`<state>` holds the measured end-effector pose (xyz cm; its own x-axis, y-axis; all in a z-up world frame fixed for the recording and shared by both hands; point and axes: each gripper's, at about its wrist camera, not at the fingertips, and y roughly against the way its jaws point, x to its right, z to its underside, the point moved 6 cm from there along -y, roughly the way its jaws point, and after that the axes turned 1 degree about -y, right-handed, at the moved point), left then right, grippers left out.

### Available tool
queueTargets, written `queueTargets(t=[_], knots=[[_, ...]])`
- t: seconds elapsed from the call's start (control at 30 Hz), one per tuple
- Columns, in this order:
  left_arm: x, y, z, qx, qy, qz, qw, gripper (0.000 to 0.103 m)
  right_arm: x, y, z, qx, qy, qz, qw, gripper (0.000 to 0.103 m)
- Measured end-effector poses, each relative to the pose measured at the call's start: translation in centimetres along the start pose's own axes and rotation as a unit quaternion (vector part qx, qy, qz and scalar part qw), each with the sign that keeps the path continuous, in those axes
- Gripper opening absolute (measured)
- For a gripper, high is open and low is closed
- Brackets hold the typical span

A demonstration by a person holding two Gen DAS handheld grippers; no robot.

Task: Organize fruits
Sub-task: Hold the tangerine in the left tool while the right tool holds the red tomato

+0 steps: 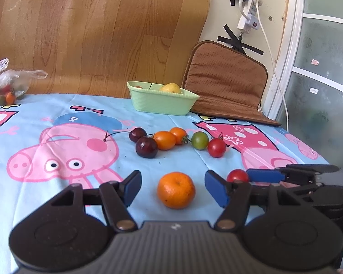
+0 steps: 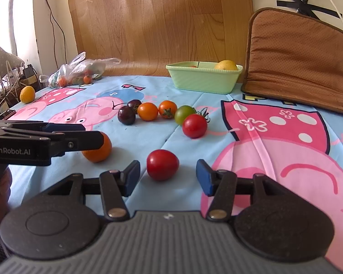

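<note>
Both grippers are open: the left gripper [image 1: 172,188] frames the mandarin [image 1: 176,190], the right gripper [image 2: 168,178] the red tomato [image 2: 162,164]. Closing off-centre could roll either fruit away on the tablecloth [image 1: 45,196].

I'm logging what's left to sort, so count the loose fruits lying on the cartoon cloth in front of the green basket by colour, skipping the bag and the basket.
Red: 2, near one, far one
Orange: 3, big one, two small
Green: 1
Dark purple: 2
Yellow: 1
Total: 9
</note>
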<state>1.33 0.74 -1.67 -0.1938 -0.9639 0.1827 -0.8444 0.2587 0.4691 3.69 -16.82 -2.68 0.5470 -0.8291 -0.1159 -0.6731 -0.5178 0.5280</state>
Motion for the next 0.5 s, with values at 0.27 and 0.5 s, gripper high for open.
queueTargets(t=[0.27, 0.5], knots=[[-0.08, -0.08, 0.0, -0.001, 0.003, 0.001, 1.0, 0.064, 0.04, -0.03, -0.01, 0.0, 0.001, 0.001, 1.0, 0.057], [-0.09, -0.2, 0.05, -0.004, 0.002, 0.004, 1.0, 0.064, -0.02, 0.08, 0.04, 0.001, 0.002, 0.006, 1.0, 0.057]])
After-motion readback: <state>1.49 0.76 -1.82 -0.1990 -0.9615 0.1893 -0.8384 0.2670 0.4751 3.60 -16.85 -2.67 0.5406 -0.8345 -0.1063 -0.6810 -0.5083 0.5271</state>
